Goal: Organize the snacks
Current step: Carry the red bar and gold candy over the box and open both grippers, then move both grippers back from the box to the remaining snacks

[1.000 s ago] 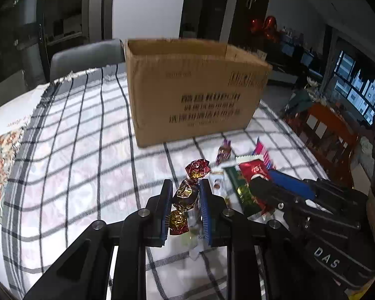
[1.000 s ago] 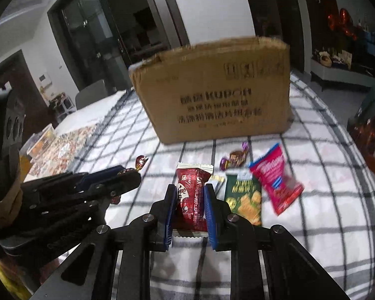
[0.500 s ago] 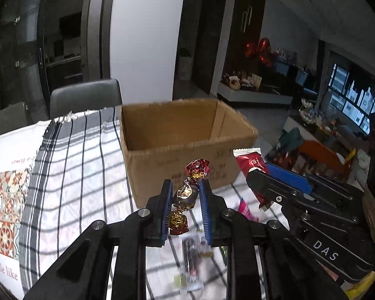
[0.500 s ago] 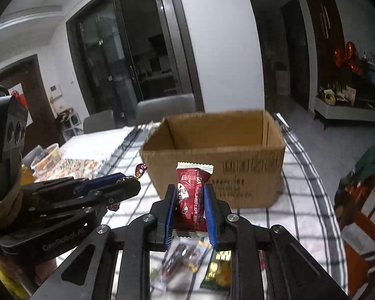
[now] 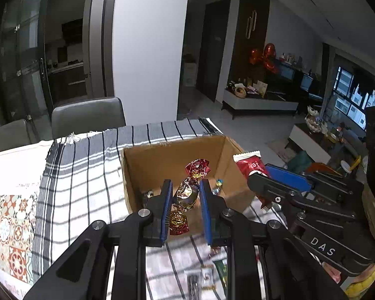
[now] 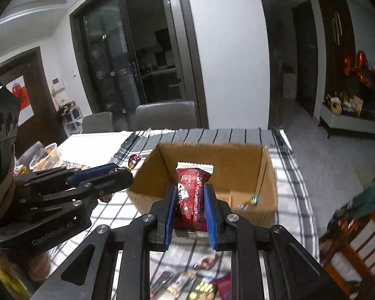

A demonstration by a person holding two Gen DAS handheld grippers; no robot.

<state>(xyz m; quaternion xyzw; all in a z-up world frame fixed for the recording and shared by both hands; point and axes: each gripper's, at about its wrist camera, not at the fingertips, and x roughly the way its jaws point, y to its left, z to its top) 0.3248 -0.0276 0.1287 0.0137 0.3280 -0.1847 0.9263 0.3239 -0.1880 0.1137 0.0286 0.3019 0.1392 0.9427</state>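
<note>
My left gripper is shut on a foil-wrapped candy with red and gold twisted ends, held over the near edge of the open cardboard box. My right gripper is shut on a red snack packet with a white crimped top, held above the same box. A few small wrapped sweets lie on the box floor. The right gripper with its packet also shows in the left wrist view. The left gripper shows in the right wrist view.
The box stands on a black-and-white checked tablecloth. Several loose snack packets lie on the cloth below the grippers. Grey chairs stand behind the table. A clear bowl sits at the left.
Both grippers have risen and moved forward with their snacks, from low over the table to above the box. The box opening and its inside now show.
</note>
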